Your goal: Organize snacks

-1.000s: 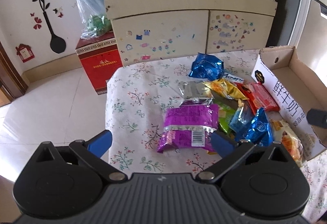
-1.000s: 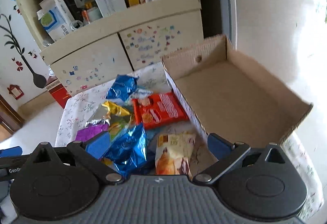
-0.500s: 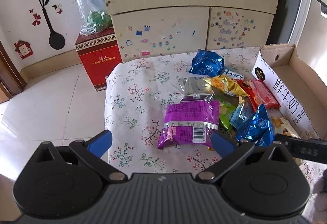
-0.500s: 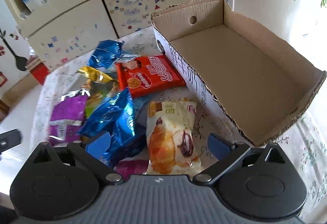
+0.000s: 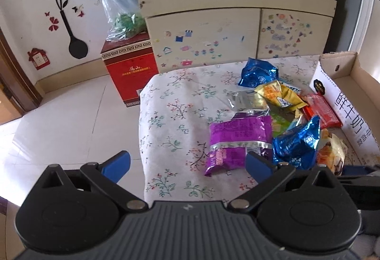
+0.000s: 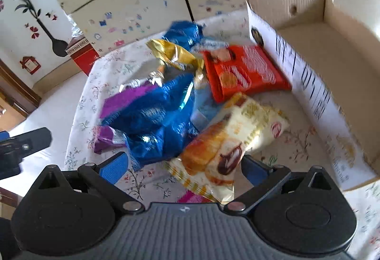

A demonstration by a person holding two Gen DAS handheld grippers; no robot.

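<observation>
snacks sit in a loose pile on the flowered tablecloth [image 5: 175,103], just left of an open cardboard box [image 6: 332,46] that shows only bare floor. right gripper [image 6: 182,168] is wide open, blue fingertips [image 6: 114,167] spread, hovering low over the near end of a cream pastry packet [image 6: 228,141]; the packet lies between the jaws, contact not clear, view is motion-blurred. beside it: a crumpled blue bag [image 6: 156,117] on top of a purple packet [image 6: 123,103], an orange-red packet [image 6: 242,72] touching the box wall, a gold packet [image 6: 173,53] and a second blue bag [image 6: 182,32] further back.

left gripper [image 5: 187,165] also wide open, holding nothing, parked above the near table edge, short of the purple packet [image 5: 237,139]. from its view the pastry packet [image 5: 331,153] lies near the box's printed white wall [image 5: 342,112], with part of the right gripper [image 5: 356,174] next to it. cabinet [image 5: 237,29] with stickers behind the table, red box [image 5: 130,70] on the floor.
</observation>
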